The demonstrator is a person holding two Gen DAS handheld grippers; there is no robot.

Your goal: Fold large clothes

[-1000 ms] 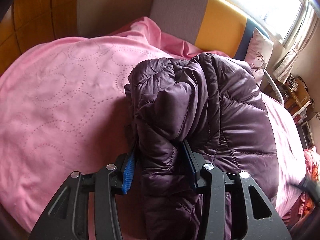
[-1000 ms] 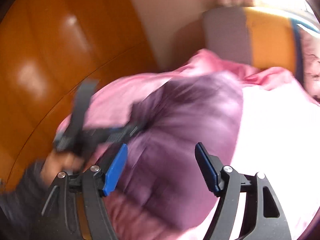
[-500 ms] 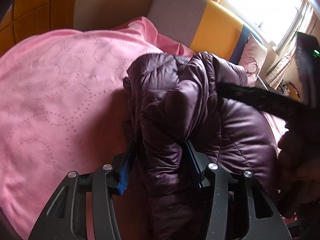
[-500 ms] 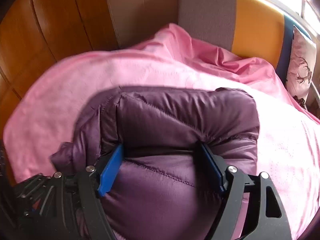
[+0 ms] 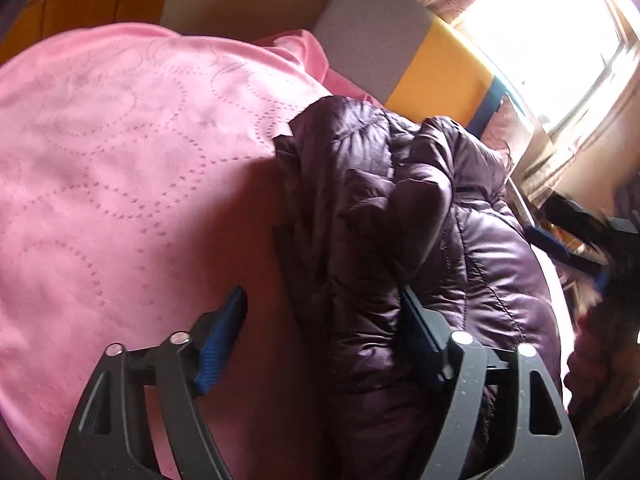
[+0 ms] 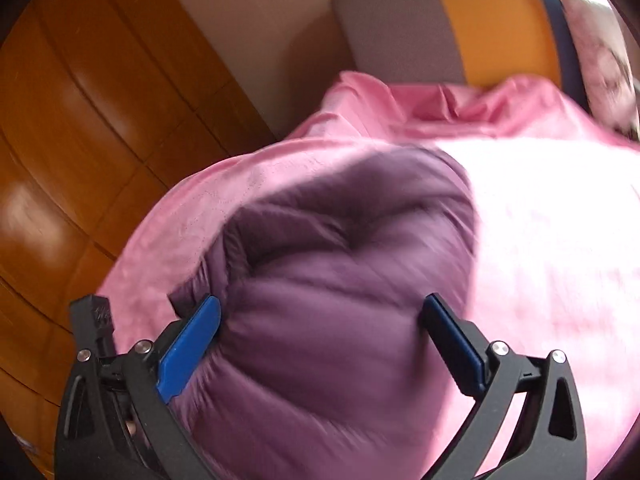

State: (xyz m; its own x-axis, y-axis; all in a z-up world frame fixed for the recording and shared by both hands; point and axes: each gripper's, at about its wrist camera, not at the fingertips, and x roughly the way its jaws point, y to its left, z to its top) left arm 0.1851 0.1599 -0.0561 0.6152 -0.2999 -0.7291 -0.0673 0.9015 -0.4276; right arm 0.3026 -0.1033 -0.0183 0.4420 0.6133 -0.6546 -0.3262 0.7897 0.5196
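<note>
A dark purple quilted puffer jacket [image 5: 420,232] lies folded in a bundle on a pink bedspread [image 5: 120,152]. My left gripper [image 5: 324,336] is open at the jacket's near edge; a fold lies between its jaws against the right finger, and the left finger stands clear over the bedspread. In the right wrist view the jacket [image 6: 332,300] bulges up between the spread fingers of my right gripper [image 6: 320,328], which is open; the picture is blurred. The other gripper shows blurred at the far right of the left wrist view [image 5: 592,248].
A grey, yellow and blue headboard [image 5: 400,48] stands behind the bed, with a pillow [image 6: 608,64] beside it. Orange wooden wardrobe panels [image 6: 80,140] run along the left side. A bright window with curtains [image 5: 560,20] is at the far right.
My left gripper has opened and let go of the jacket fold it was clamping. My right gripper has pulled back off the jacket's end and is moving.
</note>
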